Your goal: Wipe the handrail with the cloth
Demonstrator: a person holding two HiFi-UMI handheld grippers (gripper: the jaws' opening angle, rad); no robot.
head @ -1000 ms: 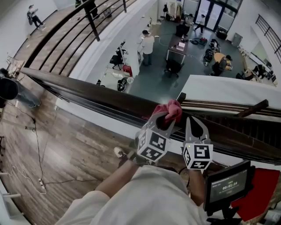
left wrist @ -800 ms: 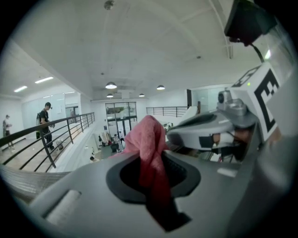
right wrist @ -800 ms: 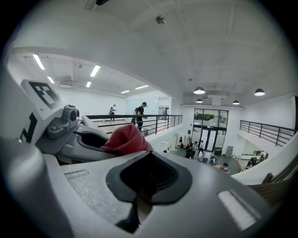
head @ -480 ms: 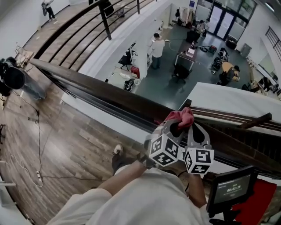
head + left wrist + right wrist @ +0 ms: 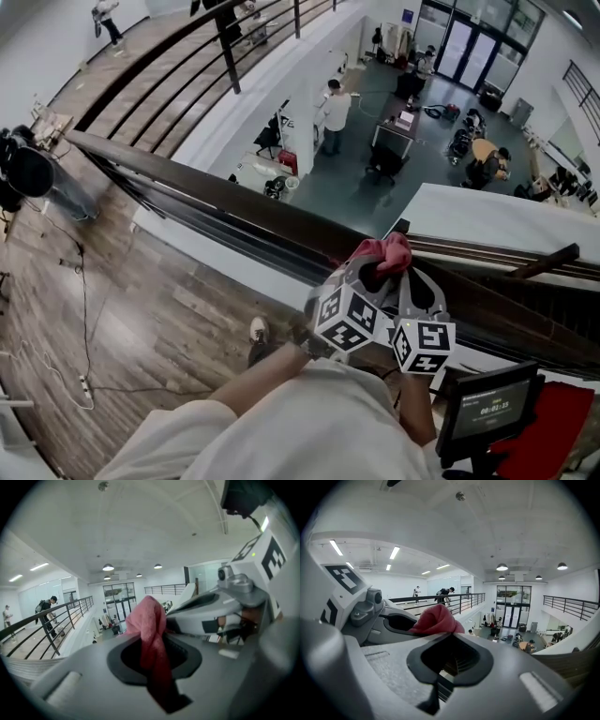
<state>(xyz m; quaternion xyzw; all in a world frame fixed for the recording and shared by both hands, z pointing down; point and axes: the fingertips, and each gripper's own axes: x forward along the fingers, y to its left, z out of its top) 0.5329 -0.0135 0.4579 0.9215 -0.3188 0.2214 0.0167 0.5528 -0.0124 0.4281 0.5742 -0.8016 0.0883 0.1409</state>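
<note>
Head view: left gripper [image 5: 377, 272] and right gripper [image 5: 413, 274] side by side above dark handrail [image 5: 206, 202]; pink cloth [image 5: 386, 251] at left jaws' tips, against rail.
Left gripper view: jaws clenched on cloth [image 5: 150, 630].
Right gripper view: jaws pressed together, empty; cloth [image 5: 436, 620] just left.

Hidden or clipped around the handrail [image 5: 216, 202]
Cannot tell whether cloth [image 5: 386, 251] touches the rail: masked there by left gripper [image 5: 373, 270] and right gripper [image 5: 412, 274]. Rail's right end cut off by the picture's right edge. Digits on screen [image 5: 487, 408] too small to read. People on the floor below too small for detail. Cloth's lower end lost in blur in the left gripper view.
</note>
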